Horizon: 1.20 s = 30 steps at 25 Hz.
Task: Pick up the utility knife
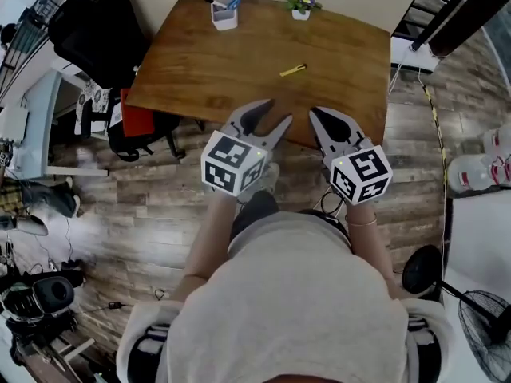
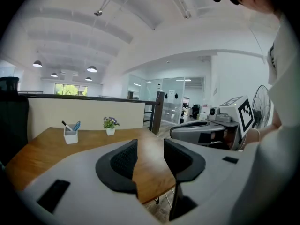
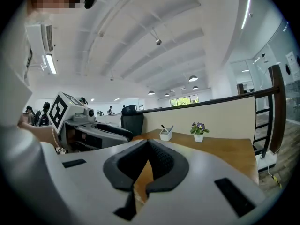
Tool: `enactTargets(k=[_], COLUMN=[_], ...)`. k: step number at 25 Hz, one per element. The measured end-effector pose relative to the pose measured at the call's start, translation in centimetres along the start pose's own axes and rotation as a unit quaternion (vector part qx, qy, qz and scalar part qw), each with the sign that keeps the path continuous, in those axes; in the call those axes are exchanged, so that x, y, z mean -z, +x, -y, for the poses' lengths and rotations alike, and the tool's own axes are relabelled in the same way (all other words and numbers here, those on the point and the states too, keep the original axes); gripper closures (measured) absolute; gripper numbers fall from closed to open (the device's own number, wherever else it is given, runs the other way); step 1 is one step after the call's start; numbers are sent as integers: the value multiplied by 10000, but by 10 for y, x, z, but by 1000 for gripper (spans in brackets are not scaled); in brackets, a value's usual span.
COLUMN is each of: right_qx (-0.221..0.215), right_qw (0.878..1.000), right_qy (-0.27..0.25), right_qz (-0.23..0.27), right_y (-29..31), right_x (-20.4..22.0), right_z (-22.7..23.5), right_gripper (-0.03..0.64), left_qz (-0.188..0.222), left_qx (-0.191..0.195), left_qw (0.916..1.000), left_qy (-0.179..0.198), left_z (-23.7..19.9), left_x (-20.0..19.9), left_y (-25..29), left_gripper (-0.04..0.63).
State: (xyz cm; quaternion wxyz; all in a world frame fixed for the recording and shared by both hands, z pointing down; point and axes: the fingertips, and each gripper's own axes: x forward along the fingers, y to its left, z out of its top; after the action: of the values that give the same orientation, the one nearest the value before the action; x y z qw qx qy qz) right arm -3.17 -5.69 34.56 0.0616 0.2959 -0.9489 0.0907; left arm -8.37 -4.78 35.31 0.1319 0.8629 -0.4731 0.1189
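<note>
A yellow utility knife (image 1: 293, 70) lies on the wooden table (image 1: 207, 70), right of its middle. My left gripper (image 1: 270, 115) hovers over the table's near edge, short of the knife. It is open, with only bare tabletop showing between its black pads (image 2: 123, 161). My right gripper (image 1: 314, 115) is beside it at the same edge, shut with its tips touching and nothing in them. The knife does not show in either gripper view. Each gripper view shows the other gripper: the right gripper (image 2: 206, 128) and the left gripper (image 3: 93, 132).
A white pen holder (image 1: 224, 13) and a small potted plant (image 1: 301, 5) stand at the table's far edge. A black office chair (image 1: 96, 30) and a red object (image 1: 137, 122) are at the left. A stair railing (image 1: 447, 6), white jugs (image 1: 479, 170) and a fan (image 1: 487, 325) are at the right.
</note>
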Motion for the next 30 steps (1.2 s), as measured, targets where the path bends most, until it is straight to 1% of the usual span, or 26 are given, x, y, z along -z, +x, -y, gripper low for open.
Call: enactTargets(k=[5, 9, 13, 16, 19, 24, 27, 30], right_qx=[373, 713, 1074, 1276, 1382, 1454, 1371, 1327], right_qw=[9992, 9974, 9941, 9915, 9898, 9881, 9888, 9894], right_qy=[54, 65, 96, 105, 27, 132, 148, 188], right_qz=[-91, -84, -107, -229, -359, -483, -579, -564], right_y=[48, 77, 95, 101, 104, 103, 107, 106], right_x=[-7, -12, -14, -11, -8, 3, 9, 9], right_z=[24, 45, 65, 75, 82, 91, 95, 105], right_gripper=[606, 606, 606, 606, 606, 606, 606, 606], left_qz=[-108, -163, -225, -258, -264, -447, -531, -631], left_qx=[418, 746, 1040, 1238, 1397, 1589, 1569, 1497], left_qw=[9990, 9967, 9938, 9914, 9893, 9860, 9860, 9865], left_qy=[125, 291, 338, 324, 312, 245, 192, 211], left_z=[-45, -75, -97, -105, -106, -99, -99, -100], left_x=[-13, -20, -21, -21, -20, -6, 0, 1], left_y=[32, 57, 85, 101, 113, 124, 130, 138], left_gripper=[402, 403, 407, 412, 430, 431, 434, 434])
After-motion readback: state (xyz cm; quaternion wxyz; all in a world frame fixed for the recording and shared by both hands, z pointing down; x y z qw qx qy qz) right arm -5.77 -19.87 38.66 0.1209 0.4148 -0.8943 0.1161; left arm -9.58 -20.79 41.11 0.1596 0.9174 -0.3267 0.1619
